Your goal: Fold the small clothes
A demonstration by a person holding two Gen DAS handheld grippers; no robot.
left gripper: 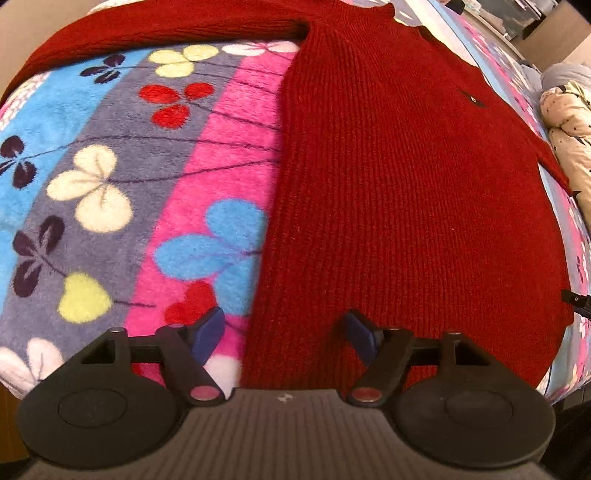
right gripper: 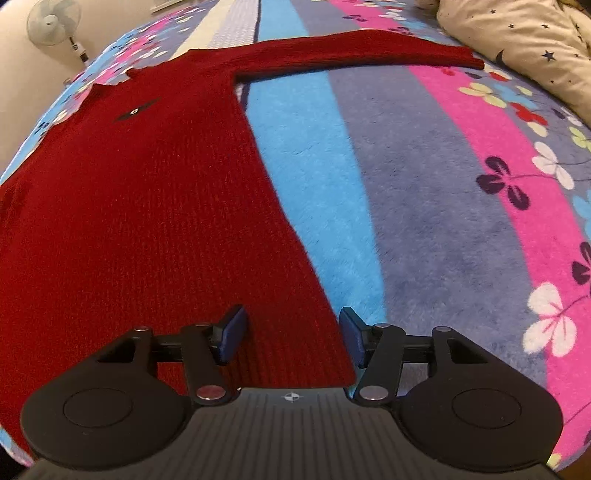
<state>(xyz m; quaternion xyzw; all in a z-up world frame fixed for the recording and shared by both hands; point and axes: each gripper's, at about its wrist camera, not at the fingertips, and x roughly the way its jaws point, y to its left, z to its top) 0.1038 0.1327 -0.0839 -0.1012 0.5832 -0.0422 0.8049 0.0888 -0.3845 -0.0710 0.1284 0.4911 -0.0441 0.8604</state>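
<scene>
A dark red knitted sweater (left gripper: 406,192) lies flat on a flowered fleece blanket (left gripper: 110,184), sleeves spread out sideways. In the left wrist view my left gripper (left gripper: 284,338) hangs open over the sweater's lower left corner, its blue pads apart and the side edge of the knit between them. In the right wrist view the sweater (right gripper: 129,221) fills the left half, one sleeve (right gripper: 351,55) stretching toward the far right. My right gripper (right gripper: 291,338) is open above the lower right hem corner, pads standing clear of the cloth on both sides.
The striped blanket (right gripper: 424,221) covers the whole bed. A cream quilt with dark stars (right gripper: 517,40) is bunched at the far right; the same quilt (left gripper: 569,122) shows in the left wrist view. A white standing fan (right gripper: 55,18) is beyond the bed.
</scene>
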